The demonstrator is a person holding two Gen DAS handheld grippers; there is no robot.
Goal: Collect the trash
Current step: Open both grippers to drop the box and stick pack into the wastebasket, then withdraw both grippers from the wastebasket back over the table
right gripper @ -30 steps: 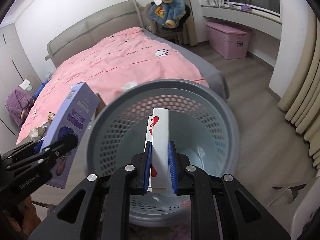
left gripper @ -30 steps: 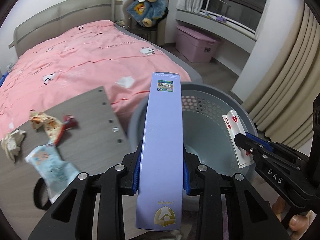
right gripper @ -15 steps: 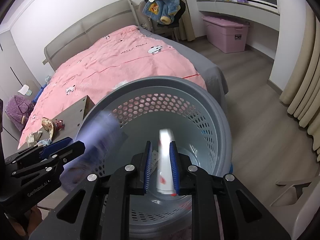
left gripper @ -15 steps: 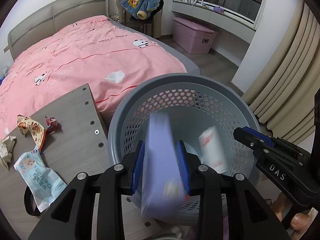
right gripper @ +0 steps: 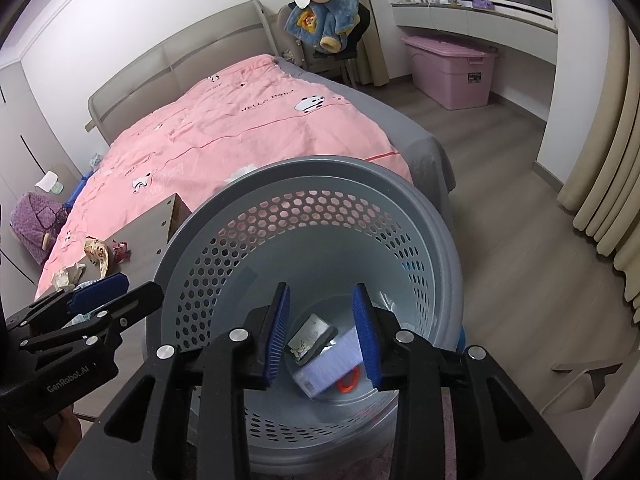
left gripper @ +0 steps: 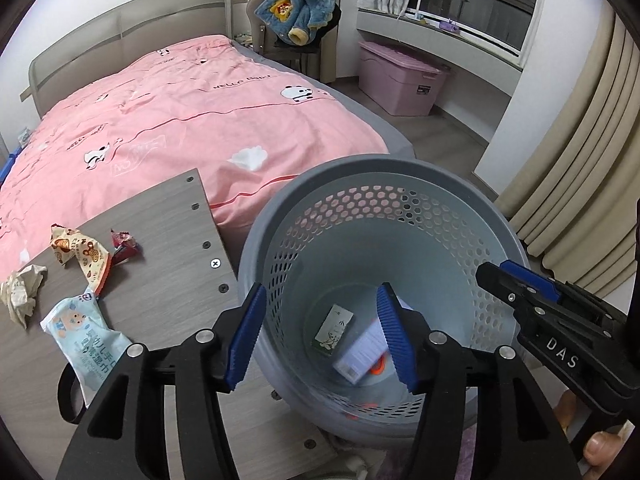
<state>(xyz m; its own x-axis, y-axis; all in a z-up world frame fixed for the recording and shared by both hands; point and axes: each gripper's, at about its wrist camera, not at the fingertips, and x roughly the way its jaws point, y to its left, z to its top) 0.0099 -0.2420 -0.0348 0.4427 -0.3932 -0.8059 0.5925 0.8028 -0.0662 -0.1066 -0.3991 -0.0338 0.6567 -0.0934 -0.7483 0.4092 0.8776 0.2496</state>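
Lying in basket (right gripper: 400,216): lavender box (right gripper: 328,368), small carton (right gripper: 310,334) | both hand-held grippers open, empty

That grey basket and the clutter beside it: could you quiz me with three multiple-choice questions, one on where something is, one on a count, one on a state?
1. Where does the lilac box lie?
A. on the bed
B. in the basket
C. on the board

2. How many pieces of litter lie on the board?
A. one
B. four
C. seven

3. How is the left gripper?
A. open and empty
B. shut on a card
C. shut on a wrapper

Answers: 1 B, it rests on the basket's floor. 2 B, a tissue, a printed wrapper, a red wrapper and a wipes pack. 3 A, its jaws have just been opening, with nothing between them.
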